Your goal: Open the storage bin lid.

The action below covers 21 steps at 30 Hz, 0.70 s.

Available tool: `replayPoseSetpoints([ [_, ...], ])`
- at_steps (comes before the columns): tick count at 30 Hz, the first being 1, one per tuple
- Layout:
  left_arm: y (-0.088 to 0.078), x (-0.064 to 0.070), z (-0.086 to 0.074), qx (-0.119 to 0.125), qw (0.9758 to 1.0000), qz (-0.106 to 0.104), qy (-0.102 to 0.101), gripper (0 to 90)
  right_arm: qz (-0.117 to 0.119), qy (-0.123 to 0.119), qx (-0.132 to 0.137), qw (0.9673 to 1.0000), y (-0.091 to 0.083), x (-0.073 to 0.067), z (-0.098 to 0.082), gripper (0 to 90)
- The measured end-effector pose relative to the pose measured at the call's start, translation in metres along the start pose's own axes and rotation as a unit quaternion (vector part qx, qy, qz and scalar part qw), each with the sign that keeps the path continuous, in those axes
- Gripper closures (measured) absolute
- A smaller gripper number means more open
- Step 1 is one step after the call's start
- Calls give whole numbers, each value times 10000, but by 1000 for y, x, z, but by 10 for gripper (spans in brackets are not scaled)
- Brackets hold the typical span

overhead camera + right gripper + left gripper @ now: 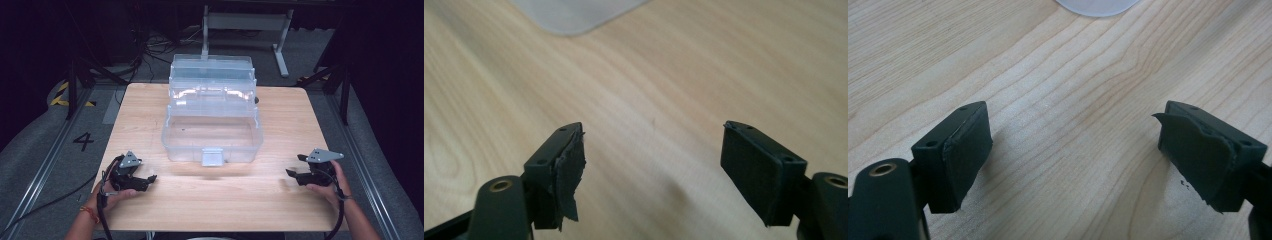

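Both hands low on the table [150, 210], clear box [212, 131] standing open ahead, between the two tools. Left gripper [150, 178] jaws wide, nothing in them; right gripper [293, 173] jaws parted, empty too. Best approach now: come in level, square up to the front latch [212, 156]

Left gripper [150, 178] gaping; right gripper [294, 166] gaping, both empty.
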<state>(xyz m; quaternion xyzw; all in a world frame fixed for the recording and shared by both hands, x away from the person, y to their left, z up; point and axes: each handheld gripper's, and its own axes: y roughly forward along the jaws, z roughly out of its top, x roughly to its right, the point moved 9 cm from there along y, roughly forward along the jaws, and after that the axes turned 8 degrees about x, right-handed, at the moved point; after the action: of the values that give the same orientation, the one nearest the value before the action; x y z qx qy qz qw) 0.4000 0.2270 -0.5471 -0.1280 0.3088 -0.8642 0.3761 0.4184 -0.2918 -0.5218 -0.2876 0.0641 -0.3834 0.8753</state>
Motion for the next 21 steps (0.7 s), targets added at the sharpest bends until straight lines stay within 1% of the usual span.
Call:
replayPoseSetpoints([
  [1,0,0,0,-1,10000,1,2,143,36,62,-17,10000,-1,-2,-8,258],
  [3,0,0,0,-1,10000,3,-7,144,18,174,-41,9998,-2,-4,-17,248],
  [5,0,1,0,-11,10000,-11,-58,143,30,330,9,9994,0,-5,-27,219],
  [6,0,1,0,-11,10000,-8,-63,144,61,460,26,9989,0,-4,-28,213],
  [7,0,1,0,-11,10000,-6,-66,144,48,541,-6,9985,-1,-3,-30,200],
  [8,0,1,0,-12,10000,0,-65,144,13,586,-25,9983,-2,-2,-31,193],
  [9,0,1,0,-12,10000,-1,-68,144,39,624,-30,9980,-3,-1,-32,194],
  [13,0,0,0,9,10000,31,-40,143,49,643,-44,9979,-3,-1,-33,193],
  [16,1,1,0,16,10000,20,-95,142,-16,695,-57,9976,-4,0,-33,179],
  [18,1,2,0,1,9999,-6,-105,140,-56,714,-68,9974,-4,0,-34,171],
  [20,1,1,1,-13,10000,15,-55,138,-67,727,-75,9973,-4,0,-34,165],
  [21,2,1,1,-2,10000,6,-87,137,-71,728,-77,9973,-4,0,-34,163],
])
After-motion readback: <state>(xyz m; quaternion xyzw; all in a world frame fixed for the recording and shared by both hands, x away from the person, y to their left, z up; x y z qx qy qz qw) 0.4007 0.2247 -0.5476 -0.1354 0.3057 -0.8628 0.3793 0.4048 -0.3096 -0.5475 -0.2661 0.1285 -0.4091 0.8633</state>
